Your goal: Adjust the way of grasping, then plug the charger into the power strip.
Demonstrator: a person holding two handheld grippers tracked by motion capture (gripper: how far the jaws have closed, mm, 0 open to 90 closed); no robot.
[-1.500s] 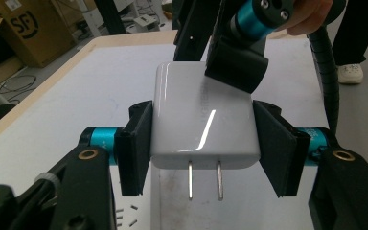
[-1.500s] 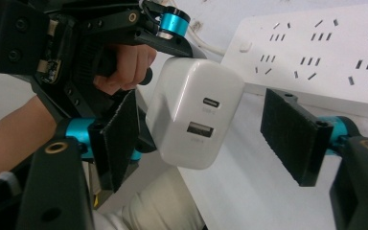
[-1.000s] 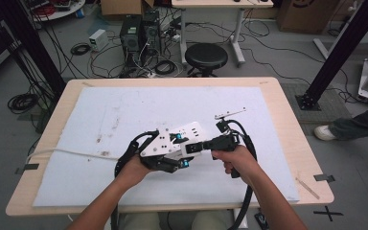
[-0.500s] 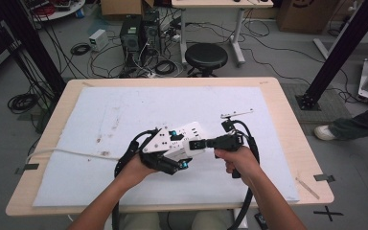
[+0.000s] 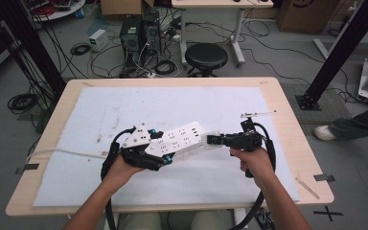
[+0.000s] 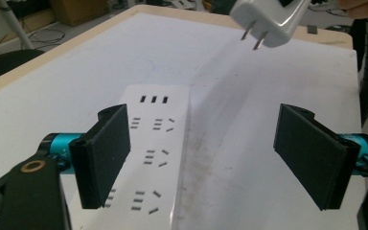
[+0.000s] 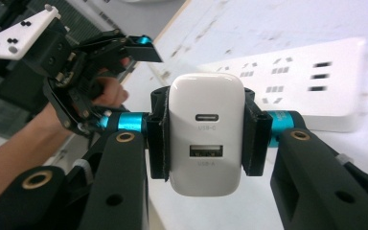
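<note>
A white power strip (image 5: 179, 138) lies flat on the white mat, sockets up, also seen in the left gripper view (image 6: 155, 143) and the right gripper view (image 7: 311, 81). My left gripper (image 5: 160, 145) straddles its near end; its jaws have just been opening and now stand wide apart (image 6: 206, 153), pads off the strip. My right gripper (image 5: 215, 140) is shut on a white USB charger (image 7: 206, 139), one pad on each side. The charger (image 6: 268, 19) hangs in the air just beyond the strip's far end, its two prongs bare.
The white mat (image 5: 196, 103) covers most of the wooden table (image 5: 287, 105). A thin metal strip (image 5: 258, 114) lies at the mat's right side. Black cables loop from both grippers. Beyond the table stand a stool (image 5: 206, 56) and floor cables.
The left jaws have gone from shut on the strip to wide apart. The right gripper has drawn the charger away to the right, off the strip's end.
</note>
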